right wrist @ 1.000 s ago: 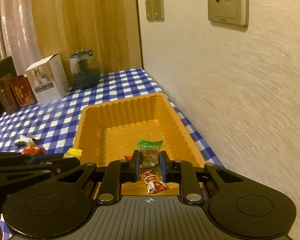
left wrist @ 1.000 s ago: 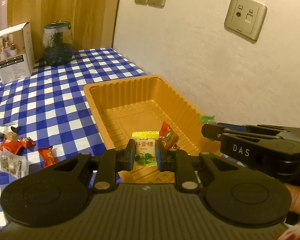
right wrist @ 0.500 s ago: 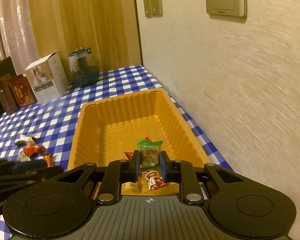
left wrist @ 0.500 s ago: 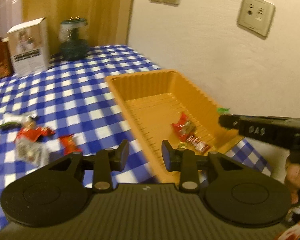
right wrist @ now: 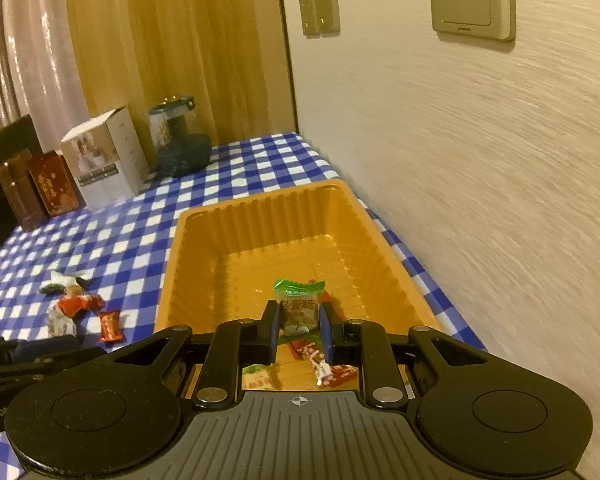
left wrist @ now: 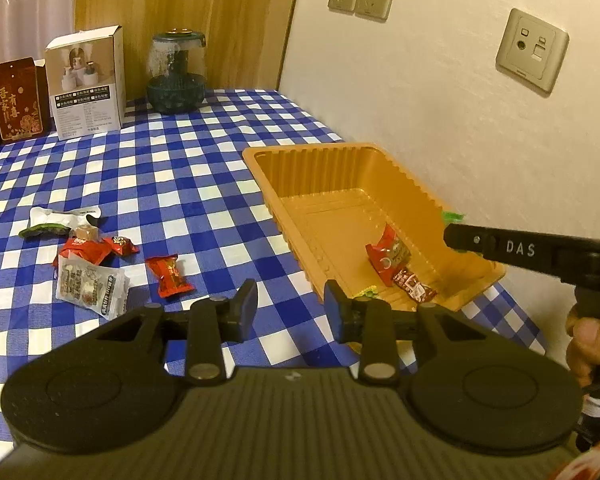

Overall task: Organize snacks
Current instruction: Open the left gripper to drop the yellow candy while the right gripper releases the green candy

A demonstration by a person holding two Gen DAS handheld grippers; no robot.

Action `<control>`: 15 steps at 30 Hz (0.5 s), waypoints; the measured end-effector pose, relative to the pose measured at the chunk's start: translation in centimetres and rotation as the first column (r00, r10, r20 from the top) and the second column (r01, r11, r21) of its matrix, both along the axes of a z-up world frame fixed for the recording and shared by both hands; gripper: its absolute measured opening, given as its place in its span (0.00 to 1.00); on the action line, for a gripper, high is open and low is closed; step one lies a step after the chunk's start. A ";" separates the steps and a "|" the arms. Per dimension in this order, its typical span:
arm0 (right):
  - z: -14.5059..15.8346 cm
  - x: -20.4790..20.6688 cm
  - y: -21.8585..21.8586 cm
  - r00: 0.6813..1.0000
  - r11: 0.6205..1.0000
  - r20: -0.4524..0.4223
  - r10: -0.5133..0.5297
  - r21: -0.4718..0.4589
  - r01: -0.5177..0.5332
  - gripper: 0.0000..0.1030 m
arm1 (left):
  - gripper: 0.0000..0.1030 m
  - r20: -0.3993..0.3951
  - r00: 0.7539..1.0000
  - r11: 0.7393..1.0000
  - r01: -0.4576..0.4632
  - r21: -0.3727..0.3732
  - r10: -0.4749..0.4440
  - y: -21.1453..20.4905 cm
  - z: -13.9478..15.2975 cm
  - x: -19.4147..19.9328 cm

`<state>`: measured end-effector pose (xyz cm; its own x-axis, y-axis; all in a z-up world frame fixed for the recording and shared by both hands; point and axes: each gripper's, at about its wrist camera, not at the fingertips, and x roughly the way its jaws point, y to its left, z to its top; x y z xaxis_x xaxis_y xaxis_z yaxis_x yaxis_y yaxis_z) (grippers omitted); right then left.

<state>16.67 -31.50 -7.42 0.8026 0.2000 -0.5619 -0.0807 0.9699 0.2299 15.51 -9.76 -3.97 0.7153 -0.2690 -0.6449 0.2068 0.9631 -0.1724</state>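
An orange plastic tray (left wrist: 340,168) (right wrist: 260,216) stands by the wall on the checked cloth. Red wrapped snacks (left wrist: 388,256) and a yellow candy (left wrist: 366,293) lie in its near end. My left gripper (left wrist: 290,310) is open and empty, above the cloth at the tray's near left corner. My right gripper (right wrist: 299,330) is shut on a green candy packet (right wrist: 298,304) and holds it over the tray's near end; its finger (left wrist: 512,248) also shows in the left wrist view. Loose snacks (left wrist: 88,268) (right wrist: 76,308) lie on the cloth left of the tray, a red candy (left wrist: 170,274) nearest.
A white box (left wrist: 86,80), a dark glass jar (left wrist: 176,76) and red boxes (left wrist: 16,100) stand at the table's far end. The wall (left wrist: 440,100) with sockets runs along the tray's right side. The table edge lies near the tray's front right corner.
My left gripper opened, dropped the yellow candy into the tray and swung left toward the loose snacks. My right gripper kept its hold on the green packet over the tray.
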 end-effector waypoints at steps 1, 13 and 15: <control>0.0 0.2 -0.2 1.000 1.000 -0.002 0.003 0.029 -0.003 0.24 | 0.32 -0.001 1.000 1.000 -0.003 0.001 0.003 0.1 0.0 0.0; -0.2 -2.5 -1.5 0.996 0.993 -0.030 -0.084 0.075 0.086 0.67 | 0.35 -0.016 0.999 0.999 -0.039 0.010 0.039 2.0 -0.4 -1.6; -0.1 -3.6 -1.4 0.996 0.993 -0.032 -0.088 0.074 0.090 0.66 | 0.36 -0.016 0.999 0.999 -0.044 0.012 0.044 2.4 -0.2 -2.1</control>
